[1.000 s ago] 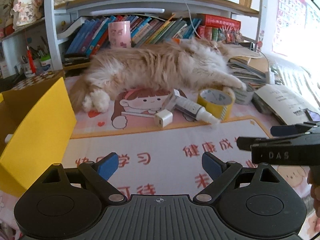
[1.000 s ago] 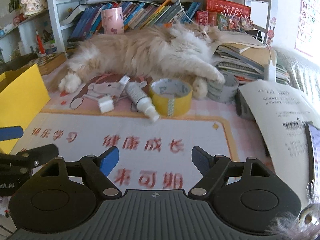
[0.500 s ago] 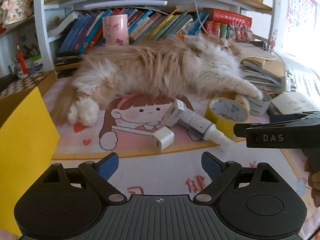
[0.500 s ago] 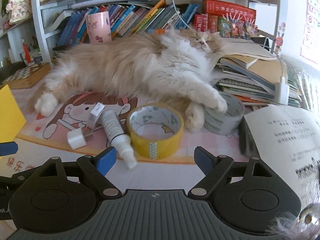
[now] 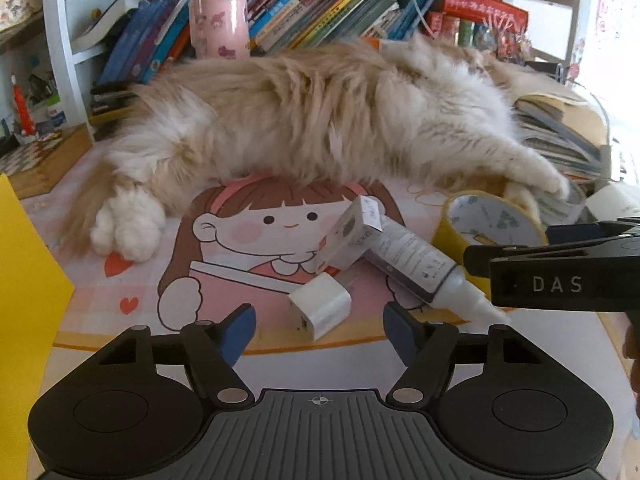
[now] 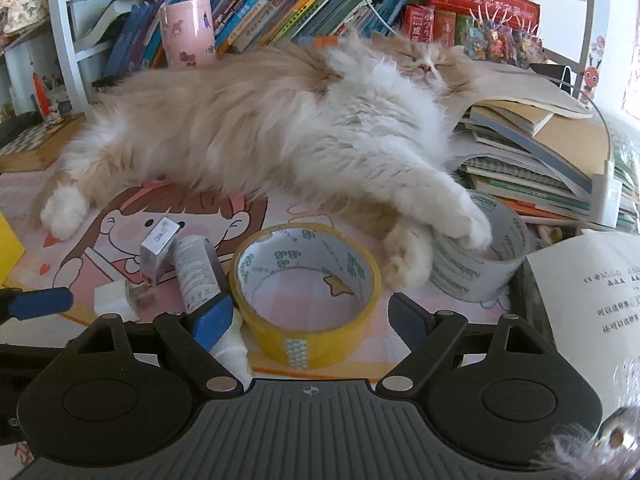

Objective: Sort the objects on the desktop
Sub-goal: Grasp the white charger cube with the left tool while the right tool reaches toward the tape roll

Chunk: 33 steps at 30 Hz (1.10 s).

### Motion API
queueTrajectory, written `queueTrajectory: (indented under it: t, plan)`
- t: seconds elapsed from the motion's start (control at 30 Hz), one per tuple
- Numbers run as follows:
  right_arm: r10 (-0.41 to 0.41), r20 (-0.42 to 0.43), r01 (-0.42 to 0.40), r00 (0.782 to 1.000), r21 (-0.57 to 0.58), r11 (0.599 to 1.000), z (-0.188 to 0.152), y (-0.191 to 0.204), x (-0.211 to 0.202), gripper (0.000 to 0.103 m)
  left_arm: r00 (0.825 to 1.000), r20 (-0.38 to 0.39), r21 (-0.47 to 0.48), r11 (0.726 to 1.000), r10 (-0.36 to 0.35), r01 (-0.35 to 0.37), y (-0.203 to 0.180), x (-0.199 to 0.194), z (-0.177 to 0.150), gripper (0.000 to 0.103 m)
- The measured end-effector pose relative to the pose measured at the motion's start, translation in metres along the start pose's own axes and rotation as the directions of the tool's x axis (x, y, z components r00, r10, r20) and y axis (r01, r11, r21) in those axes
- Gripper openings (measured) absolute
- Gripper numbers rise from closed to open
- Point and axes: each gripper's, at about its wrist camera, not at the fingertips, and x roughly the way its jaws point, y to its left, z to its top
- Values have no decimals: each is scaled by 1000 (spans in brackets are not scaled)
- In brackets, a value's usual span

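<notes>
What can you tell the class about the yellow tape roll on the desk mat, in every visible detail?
The yellow tape roll lies flat on the pink desk mat, its hole facing up. The outside is glossy yellow; the inner core is pale with small green prints. A white bottle lies beside it on its left, a cat's paw close on its right. The right gripper's open jaws flank it without touching.

A sleeping cat is stretched across the mat beyond the claw; books are shelved farther behind.
</notes>
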Motion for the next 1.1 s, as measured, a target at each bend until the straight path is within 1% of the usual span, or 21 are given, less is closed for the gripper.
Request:
queueTrajectory:
  t: [0.03, 0.17, 0.37, 0.53, 0.73, 1.0, 1.1]
  plan:
    - [1, -4, -1, 1000, 0, 1000, 1, 0, 2, 84, 1000, -5, -7, 1000, 3, -3, 0, 3, 0, 63]
    - [7, -5, -7, 1000, -7, 1000, 6, 1, 10, 85, 1000, -27, -25, 1000, 12, -13, 0, 15, 2, 52]
    - [6, -20, -7, 1000, -4, 1000, 12, 1, 23, 86, 1000, -1, -20, 999, 30, -30, 1, 20, 4, 36]
    - [1, -35, -2, 999, -11, 1000, 13, 2, 33, 86, 1000, -3, -19, 1000, 19, -19, 6, 17, 2, 36]
    - [3, -38, -3, 999, -14, 1000, 12, 2, 37, 86, 1000, -2, -50, 999, 8, -8, 16, 8, 1, 35]
    - [9, -31, -8, 999, 27, 1000, 11, 1, 29, 85, 1000, 25, -82, 997, -3, 5, 28, -16, -2, 35]
    - [10, -21, -10, 1000, 33, 999, 12, 1, 22, 85, 999, 41, -79, 997, -2, 6, 32, -28, -4, 35]
